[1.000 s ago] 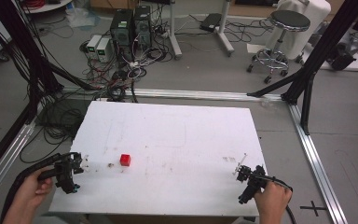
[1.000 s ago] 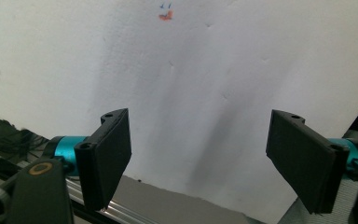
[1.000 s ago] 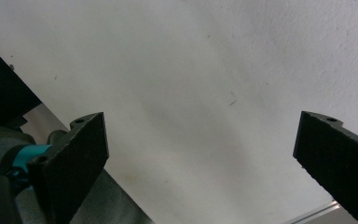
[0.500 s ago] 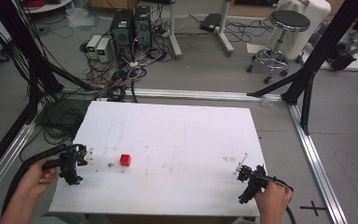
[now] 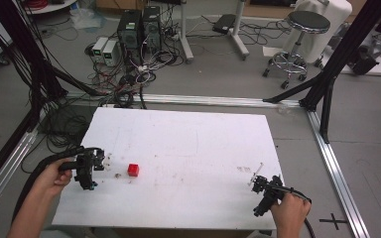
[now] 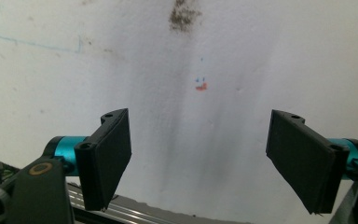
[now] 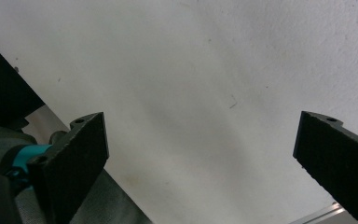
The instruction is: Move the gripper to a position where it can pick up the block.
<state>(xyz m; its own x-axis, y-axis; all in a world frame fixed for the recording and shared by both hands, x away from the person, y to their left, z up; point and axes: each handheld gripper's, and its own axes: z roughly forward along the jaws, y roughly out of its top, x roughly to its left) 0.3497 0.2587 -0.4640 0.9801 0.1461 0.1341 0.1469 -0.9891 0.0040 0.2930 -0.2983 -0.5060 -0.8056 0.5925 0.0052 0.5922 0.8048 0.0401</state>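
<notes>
Two grippers sit over a white table (image 5: 188, 144), one in each of the person's hands. From the table's centre in the high view, the left gripper (image 5: 88, 171) lies at about eight o'clock, near the left edge, held by the left hand (image 5: 54, 176). In the left gripper view its jaws stand wide apart with nothing between them, over bare tabletop marked by a dark smudge (image 6: 184, 16) and a small orange-and-blue speck (image 6: 200, 85).

The right gripper (image 5: 264, 189) lies at about four o'clock, near the front right corner, gripped by the right hand (image 5: 290, 213). In the right gripper view its jaws are also spread wide and empty above plain white surface.

A small red cube (image 5: 133, 170) rests on the table at about eight o'clock from centre, at three o'clock from the left gripper and apart from it, well away from the right gripper.
</notes>
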